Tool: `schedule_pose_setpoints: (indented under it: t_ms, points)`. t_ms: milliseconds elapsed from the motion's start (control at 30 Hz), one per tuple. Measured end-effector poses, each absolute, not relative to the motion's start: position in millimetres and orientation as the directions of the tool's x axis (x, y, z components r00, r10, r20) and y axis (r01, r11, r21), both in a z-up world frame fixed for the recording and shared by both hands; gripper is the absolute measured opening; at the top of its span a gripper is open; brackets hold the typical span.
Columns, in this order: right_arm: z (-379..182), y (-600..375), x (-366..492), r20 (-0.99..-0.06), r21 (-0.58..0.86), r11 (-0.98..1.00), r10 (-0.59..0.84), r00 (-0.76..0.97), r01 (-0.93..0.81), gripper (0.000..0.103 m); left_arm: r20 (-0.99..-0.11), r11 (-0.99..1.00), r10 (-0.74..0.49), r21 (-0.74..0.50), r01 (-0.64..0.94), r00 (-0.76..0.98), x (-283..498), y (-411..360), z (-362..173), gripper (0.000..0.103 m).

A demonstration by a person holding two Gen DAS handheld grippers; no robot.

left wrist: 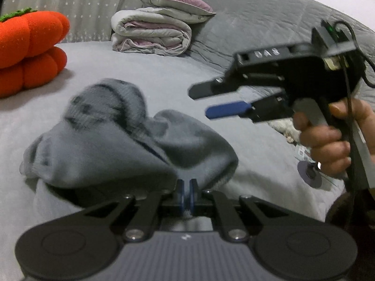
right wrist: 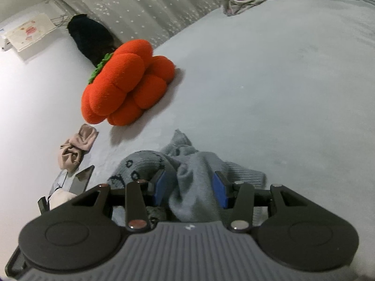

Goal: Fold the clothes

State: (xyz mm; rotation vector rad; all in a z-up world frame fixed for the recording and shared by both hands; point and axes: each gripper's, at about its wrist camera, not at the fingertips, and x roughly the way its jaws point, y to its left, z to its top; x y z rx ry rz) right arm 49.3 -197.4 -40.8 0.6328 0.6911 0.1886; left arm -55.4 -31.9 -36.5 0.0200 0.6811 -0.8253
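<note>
A grey knitted garment with dark pattern marks lies bunched on the grey bed. My left gripper is shut on its near edge, cloth pinched between the blue pads. My right gripper shows in the left wrist view, held in a hand above and right of the garment, jaws open and empty. In the right wrist view the right gripper is open, its blue pads astride a raised fold of the same garment.
An orange pumpkin cushion sits on the bed at the left. A folded quilt with a pillow on it lies at the back. A beige cloth and a phone lie at the left edge.
</note>
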Motion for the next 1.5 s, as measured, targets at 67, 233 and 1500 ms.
schedule_pose_setpoints:
  t_ms: [67,233,1500]
  points:
    - [-40,-193,53,-0.532,0.593,0.805,0.362,0.766,0.031,0.048,-0.573,0.69,-0.666,-0.229,0.687,0.478,-58,-31,-35,0.005]
    - [-43,-185,62,-0.557,0.546,0.837,0.322,0.766,0.045,0.048,-0.56,0.707,-0.66,-0.238,0.666,0.501,-59,-18,-27,0.019]
    - [-91,-105,92,-0.526,0.251,0.936,0.347,0.776,-0.247,0.021,-0.609,0.763,-0.531,-0.646,0.019,0.59,15,78,-54,0.051]
